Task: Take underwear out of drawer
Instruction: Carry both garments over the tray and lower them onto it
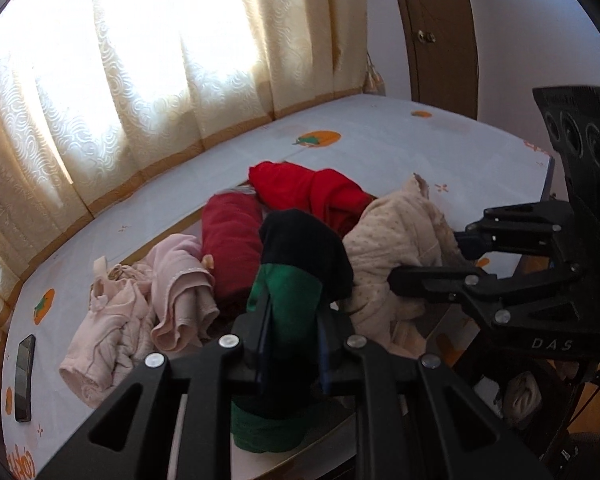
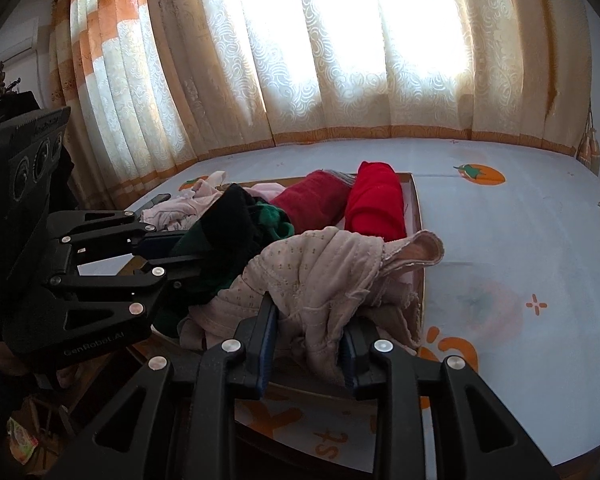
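Observation:
My left gripper (image 1: 294,320) is shut on a green and black garment (image 1: 300,256) and holds it above the drawer; it also shows in the right wrist view (image 2: 236,232). My right gripper (image 2: 308,320) is shut on a beige dotted underwear (image 2: 316,272), also seen in the left wrist view (image 1: 396,248), lifted over the drawer's front. A shallow wooden drawer (image 2: 418,216) lies on the bed. In it are a dark red roll (image 1: 230,244), a bright red roll (image 1: 304,188) and pink underwear (image 1: 176,280).
The bed sheet (image 1: 400,144) is pale blue with orange fruit prints. A phone (image 1: 24,376) lies on the sheet at the left. Curtains (image 2: 300,60) hang behind the bed. A wooden door (image 1: 440,36) stands at the back right.

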The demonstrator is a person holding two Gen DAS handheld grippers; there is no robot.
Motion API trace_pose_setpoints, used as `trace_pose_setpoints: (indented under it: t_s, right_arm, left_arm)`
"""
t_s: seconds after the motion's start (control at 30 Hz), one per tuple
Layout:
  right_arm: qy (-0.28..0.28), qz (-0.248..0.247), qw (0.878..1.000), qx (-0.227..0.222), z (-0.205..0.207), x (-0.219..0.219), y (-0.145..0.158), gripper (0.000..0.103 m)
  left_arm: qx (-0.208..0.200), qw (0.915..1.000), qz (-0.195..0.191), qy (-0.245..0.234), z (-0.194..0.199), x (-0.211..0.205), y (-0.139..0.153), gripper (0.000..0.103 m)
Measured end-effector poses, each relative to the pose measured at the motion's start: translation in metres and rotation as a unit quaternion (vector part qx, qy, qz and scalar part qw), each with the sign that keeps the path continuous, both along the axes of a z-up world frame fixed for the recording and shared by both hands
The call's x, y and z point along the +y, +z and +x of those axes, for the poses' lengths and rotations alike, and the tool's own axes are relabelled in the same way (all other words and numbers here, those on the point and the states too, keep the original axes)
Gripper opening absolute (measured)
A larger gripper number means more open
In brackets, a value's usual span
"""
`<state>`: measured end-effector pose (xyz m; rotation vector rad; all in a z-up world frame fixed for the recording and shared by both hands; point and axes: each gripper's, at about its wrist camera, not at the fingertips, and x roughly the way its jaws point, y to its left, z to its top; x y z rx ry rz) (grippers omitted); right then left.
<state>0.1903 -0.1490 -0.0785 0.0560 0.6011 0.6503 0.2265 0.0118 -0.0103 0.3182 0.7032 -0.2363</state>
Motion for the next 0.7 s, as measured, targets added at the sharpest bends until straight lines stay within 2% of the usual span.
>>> trace_pose_setpoints:
  t_s: [0.4, 0.53, 0.7]
  right_arm:
    - [0.004, -0.006, 1.000, 0.022, 0.004, 0.000, -0.006, 0.033]
    - [0.013, -0.015, 1.000, 0.023, 0.004, 0.003, -0.007, 0.033]
    - [0.008, -0.014, 1.000, 0.025, 0.003, 0.002, -0.007, 0.033]
  left_arm:
    - [0.025, 0.9996, -0.010, -0.003, 0.011, 0.002, -0.010, 0.021]
    - [0.019, 0.9997, 0.012, -0.009, 0.005, 0.000, -0.010, 0.021]
    - [0.024, 0.9997, 0.007, -0.007, 0.008, 0.001, -0.011, 0.022]
